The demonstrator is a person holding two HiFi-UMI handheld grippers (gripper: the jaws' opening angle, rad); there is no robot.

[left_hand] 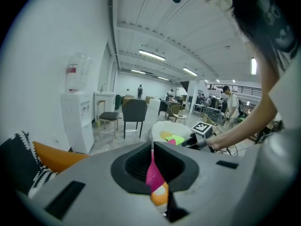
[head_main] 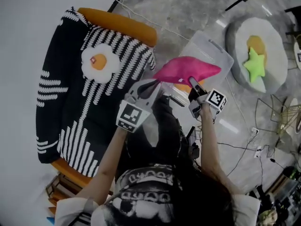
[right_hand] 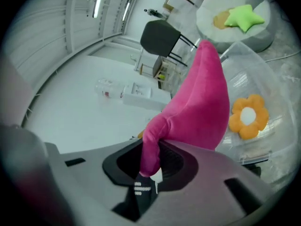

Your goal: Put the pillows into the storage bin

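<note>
A pink pillow (head_main: 186, 69) hangs between my two grippers, over the near edge of the clear storage bin (head_main: 214, 48). My left gripper (head_main: 153, 84) is shut on the pillow's left corner, and pink fabric (left_hand: 153, 171) shows between its jaws. At the right end, my right gripper (head_main: 192, 82) is shut on a bunched corner of the pillow (right_hand: 202, 107). An orange flower pillow (right_hand: 248, 116) lies inside the bin (right_hand: 277, 98). A green star pillow (head_main: 255, 64) and an orange pillow (head_main: 256, 44) rest on a round pale floor cushion (head_main: 277, 46).
An orange sofa (head_main: 127, 25) at the left carries a black-and-white knit blanket (head_main: 70, 102) with a fried-egg shape (head_main: 99, 62). Cables (head_main: 244, 149) trail over the marble floor at the right. A dark chair (left_hand: 134, 112) and a water dispenser (left_hand: 77, 121) stand beyond.
</note>
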